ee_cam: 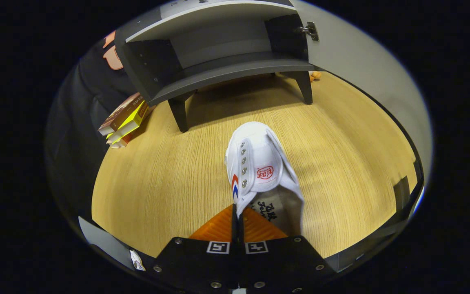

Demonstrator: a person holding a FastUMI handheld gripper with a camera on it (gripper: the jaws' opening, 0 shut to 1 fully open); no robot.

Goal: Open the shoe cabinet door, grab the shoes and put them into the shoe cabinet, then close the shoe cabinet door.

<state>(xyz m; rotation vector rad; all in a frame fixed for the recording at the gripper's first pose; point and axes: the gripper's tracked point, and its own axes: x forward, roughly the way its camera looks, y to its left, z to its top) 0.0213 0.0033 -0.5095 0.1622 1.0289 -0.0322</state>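
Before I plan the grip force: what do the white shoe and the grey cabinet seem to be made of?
White lace-less shoe: likely canvas, matte, with metal eyelets and stitched panels; the fingers are shut on its side wall. Grey open cabinet: seemingly laminated board, smooth and matte, with flat panels and a metal hinge.

Gripper [237, 218] fingers pressed together on side wall of shoe [259, 163]; shoe extends forward beyond fingertips, toe pointing toward shoe cabinet [218, 69]. Shoe held above table [169, 179]. Cabinet stands on legs at far end of table, directly ahead of shoe, well apart. Cabinet door [361, 69] swung open to right of cabinet; interior shelf exposed. Stack of boxes [125, 122] lies left of cabinet, near its front-left leg. Small object [315, 75] behind cabinet's right leg.
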